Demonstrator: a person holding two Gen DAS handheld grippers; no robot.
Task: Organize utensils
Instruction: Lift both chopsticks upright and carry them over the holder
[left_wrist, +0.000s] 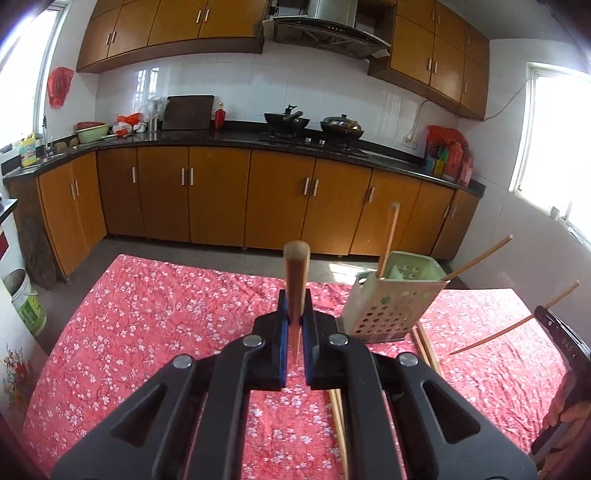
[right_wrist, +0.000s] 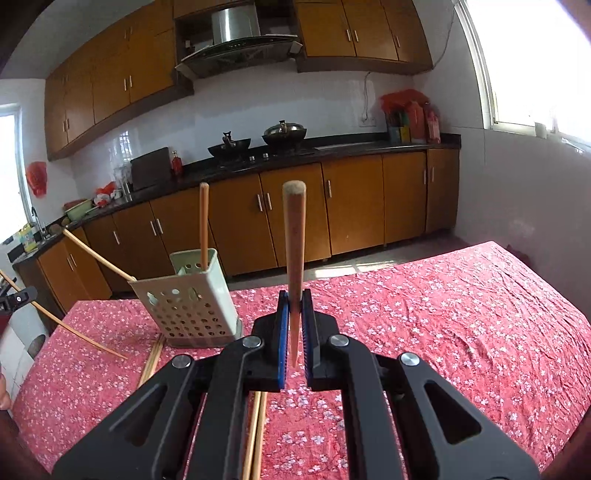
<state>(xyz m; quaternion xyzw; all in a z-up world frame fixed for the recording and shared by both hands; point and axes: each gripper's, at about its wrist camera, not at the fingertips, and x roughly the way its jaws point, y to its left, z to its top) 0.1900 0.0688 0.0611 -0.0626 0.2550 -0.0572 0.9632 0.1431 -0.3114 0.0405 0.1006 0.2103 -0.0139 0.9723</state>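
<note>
1. Chopsticks first, counted: the left gripper (left_wrist: 294, 306) clamps one chopstick (left_wrist: 295, 273), and the right gripper (right_wrist: 294, 308) clamps another chopstick (right_wrist: 294, 236). One more stands upright in the perforated holder (left_wrist: 384, 306), and a further stick (left_wrist: 480, 256) leans out over its rim.
2. Loose chopsticks (left_wrist: 428, 347) lie flat on the tablecloth (left_wrist: 147, 317) just beside the holder's base and run under both grippers. Their exact number cannot be told, since the grippers cover part of them.
3. One holder stands on the table, pale green with round holes, tilted in both fisheye views. In the left wrist view it is right of the gripper; in the right wrist view it is to the left.
4. Both grippers point forward and slightly down over the table. Each has its blue pads (right_wrist: 282, 325) pressed tight on a stick, whose thick end rises above the fingertips.
5. In the left wrist view, part of the right-hand tool (left_wrist: 561, 332) and some fingers (left_wrist: 565, 417) show at the right edge, with its stick slanting across.
6. Red floral cloth covers the table, which is bare left of the left gripper and right of the right one. The table's far edge lies just behind the holder, with open floor (left_wrist: 207, 249) before the cabinets (left_wrist: 218, 195).
</note>
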